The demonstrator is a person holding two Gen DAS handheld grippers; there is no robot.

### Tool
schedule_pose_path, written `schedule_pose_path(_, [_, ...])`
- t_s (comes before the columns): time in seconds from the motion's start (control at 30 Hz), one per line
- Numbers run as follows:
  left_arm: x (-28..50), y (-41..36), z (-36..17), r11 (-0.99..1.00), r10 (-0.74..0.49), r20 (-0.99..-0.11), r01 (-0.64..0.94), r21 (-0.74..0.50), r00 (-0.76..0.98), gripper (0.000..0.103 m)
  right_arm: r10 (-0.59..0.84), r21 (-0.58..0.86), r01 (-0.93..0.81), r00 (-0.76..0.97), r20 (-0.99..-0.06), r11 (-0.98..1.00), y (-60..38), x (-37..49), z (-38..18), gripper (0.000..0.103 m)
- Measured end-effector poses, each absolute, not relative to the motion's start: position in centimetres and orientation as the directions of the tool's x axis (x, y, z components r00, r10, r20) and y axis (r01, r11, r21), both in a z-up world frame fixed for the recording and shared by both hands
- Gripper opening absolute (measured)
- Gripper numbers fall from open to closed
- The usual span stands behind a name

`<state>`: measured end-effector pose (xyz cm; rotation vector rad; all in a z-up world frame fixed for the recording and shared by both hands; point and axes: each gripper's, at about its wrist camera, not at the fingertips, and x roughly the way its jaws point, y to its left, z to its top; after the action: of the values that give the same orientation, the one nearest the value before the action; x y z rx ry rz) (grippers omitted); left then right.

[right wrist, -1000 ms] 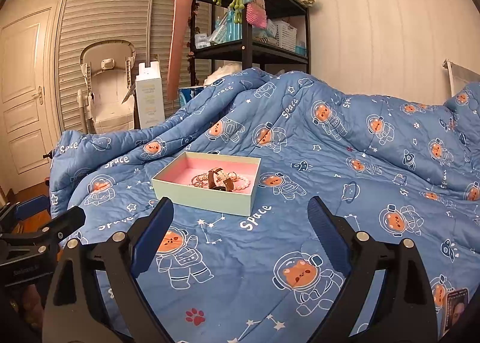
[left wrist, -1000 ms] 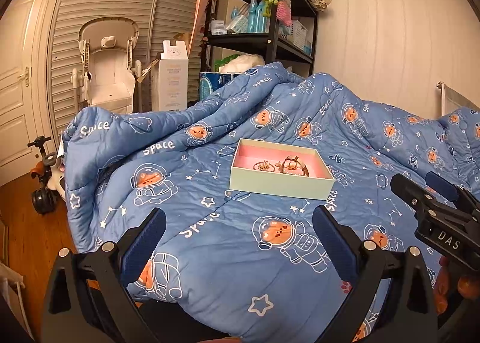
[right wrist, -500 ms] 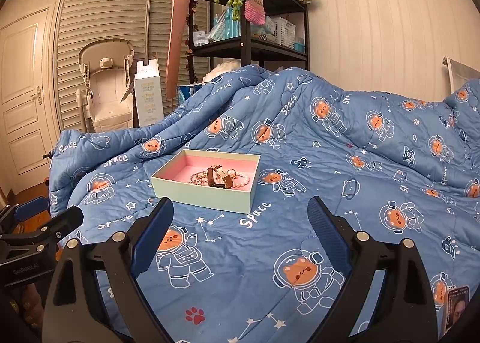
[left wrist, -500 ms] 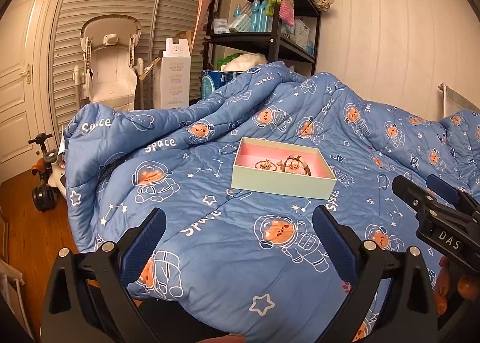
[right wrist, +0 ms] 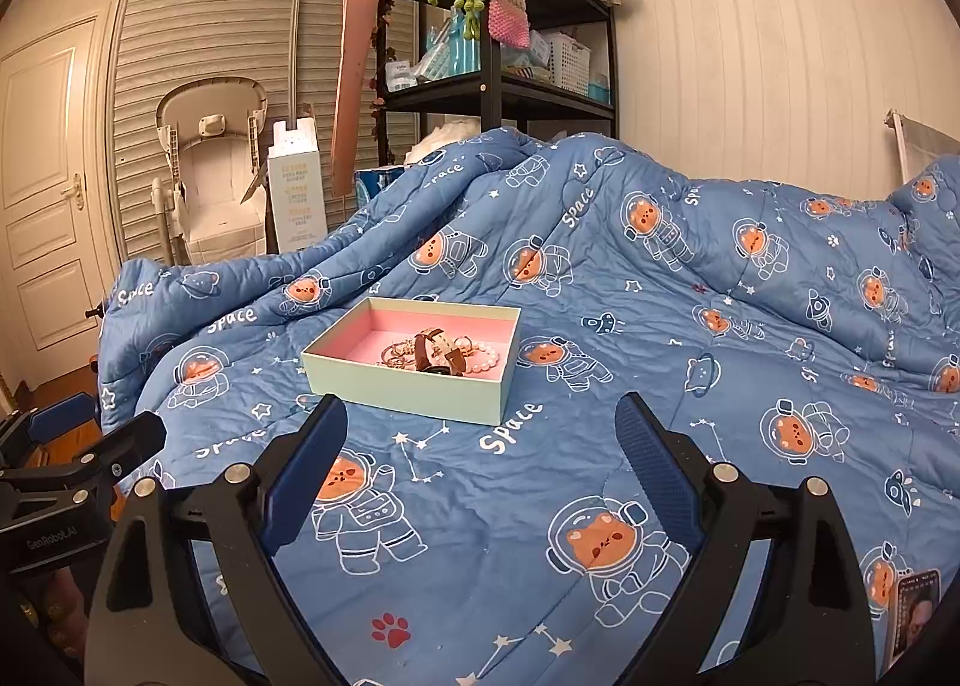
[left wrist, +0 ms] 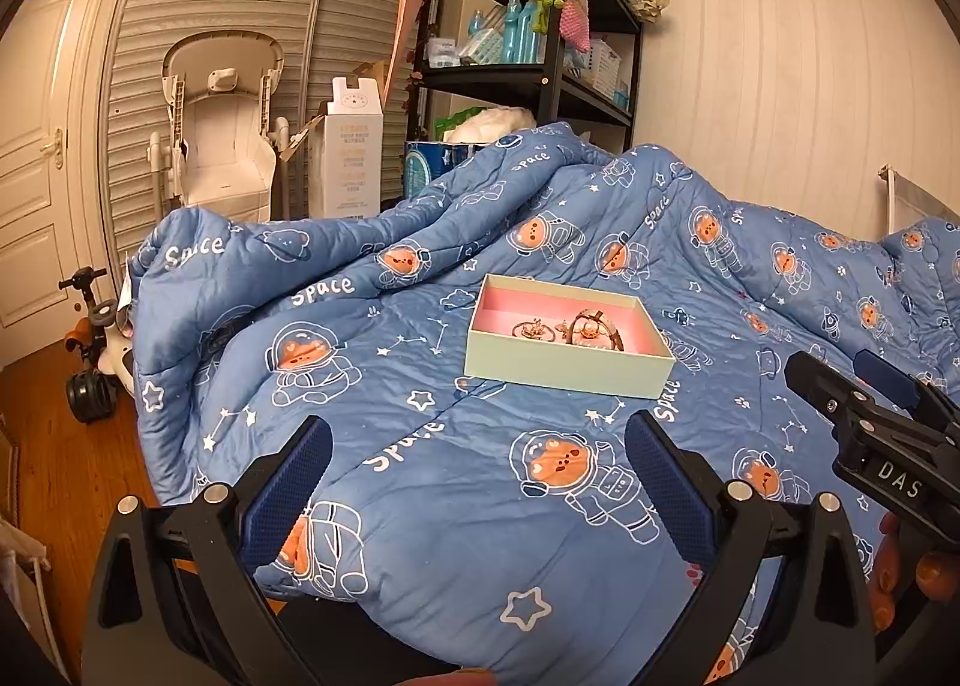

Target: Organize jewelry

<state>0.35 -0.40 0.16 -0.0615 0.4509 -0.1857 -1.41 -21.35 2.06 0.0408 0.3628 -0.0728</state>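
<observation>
A pale green box with a pink lining (left wrist: 564,368) (right wrist: 408,386) lies on the blue space-print quilt (left wrist: 456,482) (right wrist: 690,338). Inside it lie a brown-strap watch (right wrist: 437,353), a pink bead bracelet (right wrist: 485,357) and gold rings or chains (left wrist: 531,328) (right wrist: 393,353). My left gripper (left wrist: 477,470) is open and empty, short of the box. My right gripper (right wrist: 480,452) is open and empty, just short of the box's near wall. The right gripper also shows at the right edge of the left wrist view (left wrist: 870,422), and the left one at the left edge of the right wrist view (right wrist: 78,464).
A black shelf rack (left wrist: 540,86) with bottles and toys stands behind the bed. A white baby chair (left wrist: 222,134), a tall white carton (left wrist: 351,152) and a toy scooter (left wrist: 90,350) stand on the wooden floor at left. A phone (right wrist: 915,608) lies at the quilt's right.
Both grippers have drifted slightly closer to the box. Both stay open and empty.
</observation>
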Motion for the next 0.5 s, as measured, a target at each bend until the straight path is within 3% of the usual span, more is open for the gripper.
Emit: schedule_pose_path(0.5, [0.3,-0.32,0.18,0.981,-0.191,-0.426,0.164,-0.1,0.884,0.096,-0.063,0.028,0.078,0.932,-0.358,0.997,-21.28,-1.38,1.99,0.09])
